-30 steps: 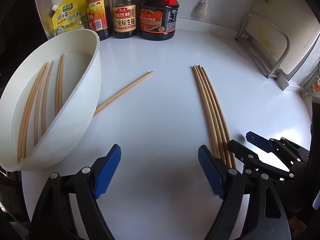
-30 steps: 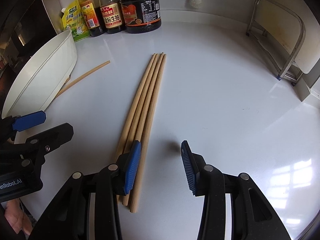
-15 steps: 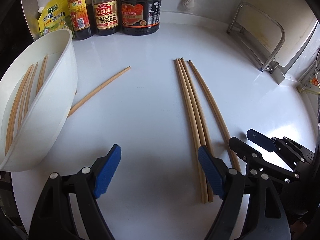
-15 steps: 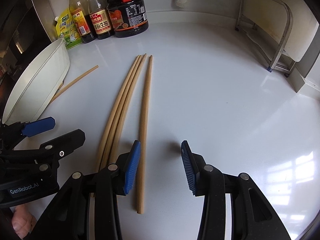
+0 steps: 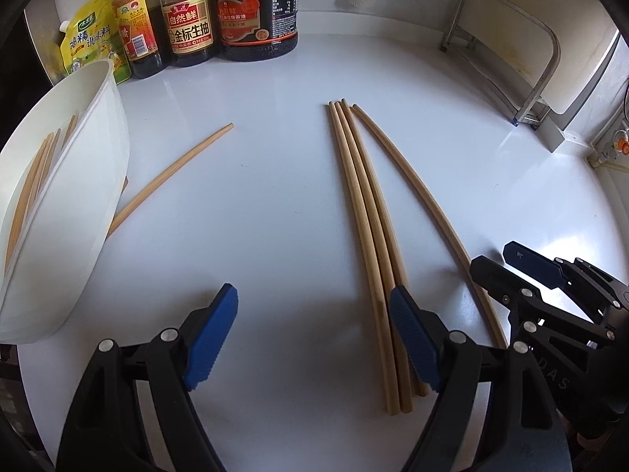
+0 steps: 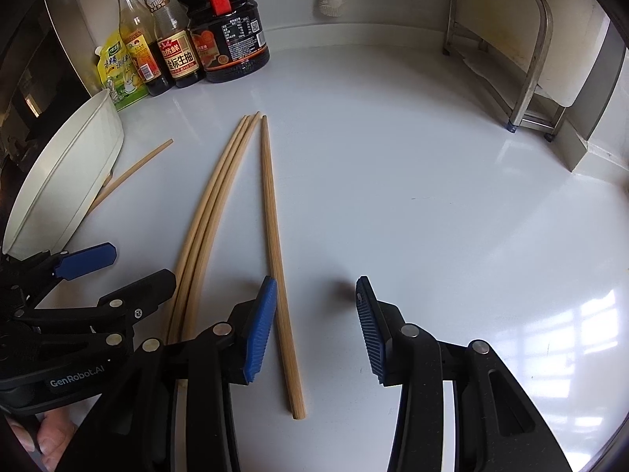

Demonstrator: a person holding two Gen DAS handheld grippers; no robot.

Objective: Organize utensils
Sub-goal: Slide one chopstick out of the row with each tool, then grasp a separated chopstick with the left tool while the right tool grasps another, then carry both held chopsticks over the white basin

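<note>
Three wooden chopsticks (image 5: 367,216) lie together on the white counter, also in the right wrist view (image 6: 208,212). A fourth chopstick (image 6: 275,244) lies apart to their right, also in the left wrist view (image 5: 424,200). One more chopstick (image 5: 173,177) lies partly under a tilted white bowl (image 5: 94,181) that holds several chopsticks (image 5: 35,181). My left gripper (image 5: 314,338) is open and empty, its right finger over the three. My right gripper (image 6: 314,330) is open and empty, its left finger beside the single chopstick.
Sauce bottles (image 5: 188,23) and a yellow-green pouch (image 5: 92,43) stand at the back left. A metal rack (image 5: 507,51) stands at the back right against the wall. The bowl (image 6: 67,181) sits at the counter's left edge.
One chopstick has been separated to the right from the bundle. Both grippers have shifted right and drawn back a little, so the bowl now sits further left.
</note>
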